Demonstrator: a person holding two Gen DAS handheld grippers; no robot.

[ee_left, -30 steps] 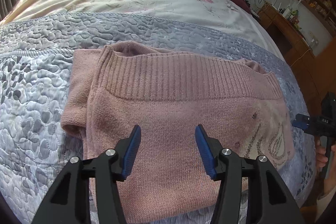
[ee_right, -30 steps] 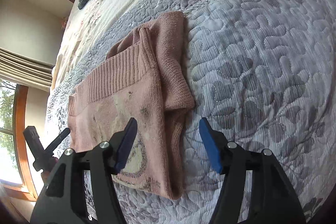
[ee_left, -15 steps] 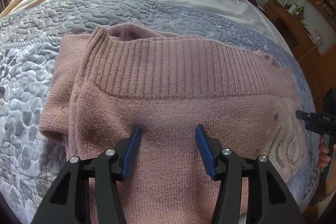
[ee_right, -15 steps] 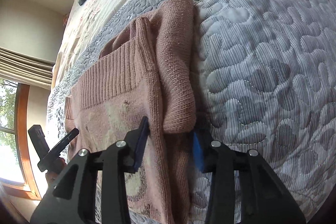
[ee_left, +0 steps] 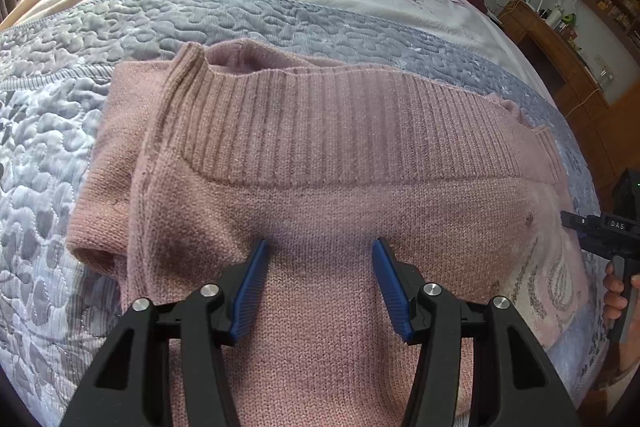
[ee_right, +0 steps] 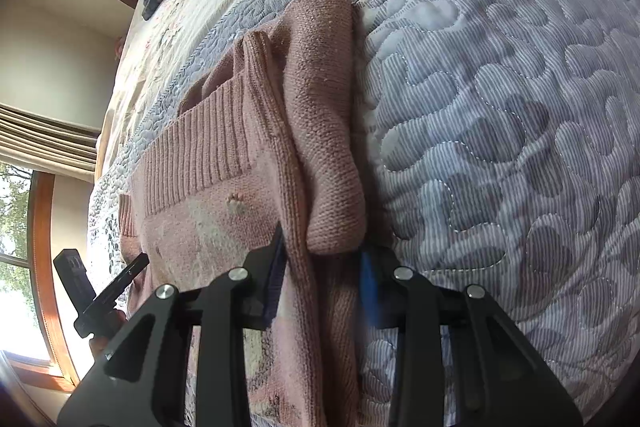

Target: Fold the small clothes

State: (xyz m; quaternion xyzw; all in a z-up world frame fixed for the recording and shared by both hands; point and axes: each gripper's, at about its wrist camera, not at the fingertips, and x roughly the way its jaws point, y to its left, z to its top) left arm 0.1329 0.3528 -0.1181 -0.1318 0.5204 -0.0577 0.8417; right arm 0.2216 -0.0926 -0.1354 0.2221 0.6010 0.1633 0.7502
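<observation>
A pink sweater (ee_left: 320,163) lies partly folded on the bed's quilt (ee_left: 52,155), a sleeve tucked in along its edge at 9 o'clock. The left claw (ee_left: 318,247) hovers over the body with jaws spread apart. The right claw (ee_right: 320,259) straddles the folded side edge, jaws partly closed around it; whether it grips, I cannot tell. The next step is probably pinching the edges and folding the body across.
</observation>
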